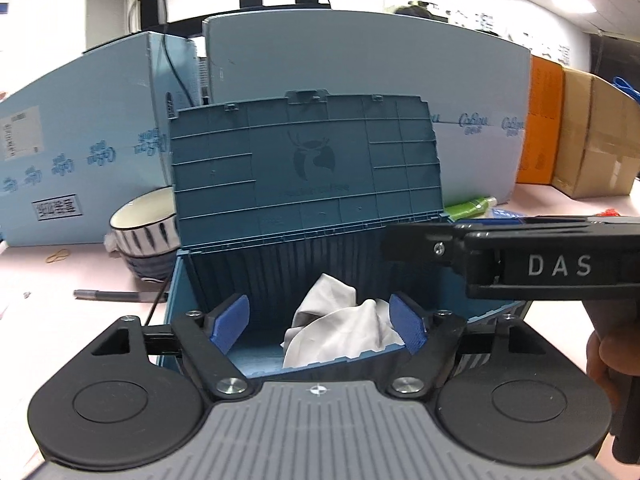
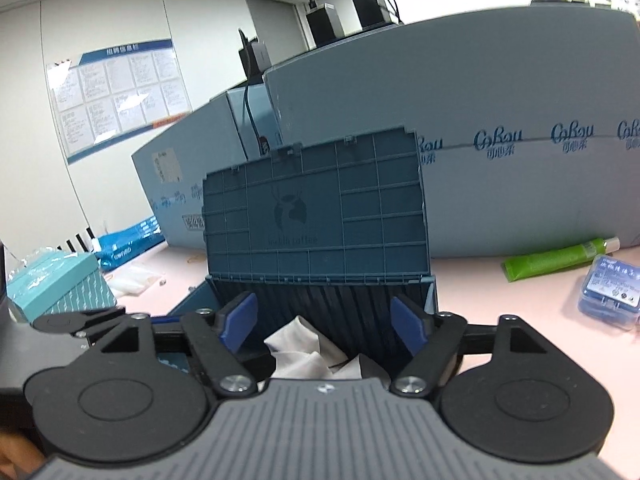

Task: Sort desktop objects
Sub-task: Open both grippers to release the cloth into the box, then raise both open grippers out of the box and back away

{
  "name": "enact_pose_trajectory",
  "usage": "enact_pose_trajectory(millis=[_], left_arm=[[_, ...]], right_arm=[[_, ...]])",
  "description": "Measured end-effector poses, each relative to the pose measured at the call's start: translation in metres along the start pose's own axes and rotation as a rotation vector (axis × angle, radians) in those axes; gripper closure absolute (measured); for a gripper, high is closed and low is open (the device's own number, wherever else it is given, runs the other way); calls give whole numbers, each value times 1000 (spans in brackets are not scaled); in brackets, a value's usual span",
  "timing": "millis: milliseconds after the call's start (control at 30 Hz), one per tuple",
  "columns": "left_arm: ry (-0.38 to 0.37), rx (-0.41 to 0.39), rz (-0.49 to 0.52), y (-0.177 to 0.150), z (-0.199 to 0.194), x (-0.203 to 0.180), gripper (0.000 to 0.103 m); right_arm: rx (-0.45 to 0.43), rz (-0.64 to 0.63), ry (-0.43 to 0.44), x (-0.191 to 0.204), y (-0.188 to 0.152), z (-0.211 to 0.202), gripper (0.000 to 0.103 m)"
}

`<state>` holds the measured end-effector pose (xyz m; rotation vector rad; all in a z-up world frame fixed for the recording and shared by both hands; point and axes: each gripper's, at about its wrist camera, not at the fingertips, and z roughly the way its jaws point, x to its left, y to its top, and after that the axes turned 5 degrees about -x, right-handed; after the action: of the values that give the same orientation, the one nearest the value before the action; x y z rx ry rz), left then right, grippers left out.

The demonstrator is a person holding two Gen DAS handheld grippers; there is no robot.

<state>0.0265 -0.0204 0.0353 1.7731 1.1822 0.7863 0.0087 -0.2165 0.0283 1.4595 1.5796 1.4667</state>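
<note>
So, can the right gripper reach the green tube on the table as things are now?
Probably yes. The green tube lies in the open on the pink table, to the right of the blue box, with nothing on top of it. The right gripper has open, empty jaws, and only bare table lies between.

Both my grippers are side by side, tilted down a bit. Left gripper [image 1: 316,322] has its jaws spread wide, nothing pinched. Right gripper [image 2: 324,322] same deal, wide apart and empty.

Teal-blue ribbed storage box [image 1: 304,168], white crumpled cloth [image 1: 344,328] inside; white bowl [image 1: 144,228] with dark blue stripes; green tube [image 2: 560,258]; pink tabletop [image 1: 60,320].
</note>
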Motion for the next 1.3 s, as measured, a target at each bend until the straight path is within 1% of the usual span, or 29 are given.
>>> enact_pose_trajectory(millis=[67,100,267,400,667,800,1000,1167,1300], left_arm=[[33,-9,0,-1,-3,-4,28],[44,-14,3,-2,-4,-6,28],[77,-23,-12,-2,-10,-8,25],[93,-42,4,-2,-16,-11,18],[129,-62,14,-7,-34,-17,9],[144,-47,9,-11,-39,-17,6],[164,-35,20,-17,-48,-21,6],[170,-27,21,-21,-53,-25,6],[170,-16,20,-23,-57,-31,6]], right_arm=[[-28,-9,-13,3,0,-3,11],[-41,-14,-18,5,0,-5,9],[-79,-37,-23,11,0,-11,5],[-91,-40,-37,13,0,-13,0],[-85,-17,-36,14,-4,-20,0],[-67,3,-43,14,-7,-22,0],[-56,30,-39,13,-11,-26,0],[-33,30,-22,13,-14,-29,0],[-39,17,-13,14,-15,-35,0]])
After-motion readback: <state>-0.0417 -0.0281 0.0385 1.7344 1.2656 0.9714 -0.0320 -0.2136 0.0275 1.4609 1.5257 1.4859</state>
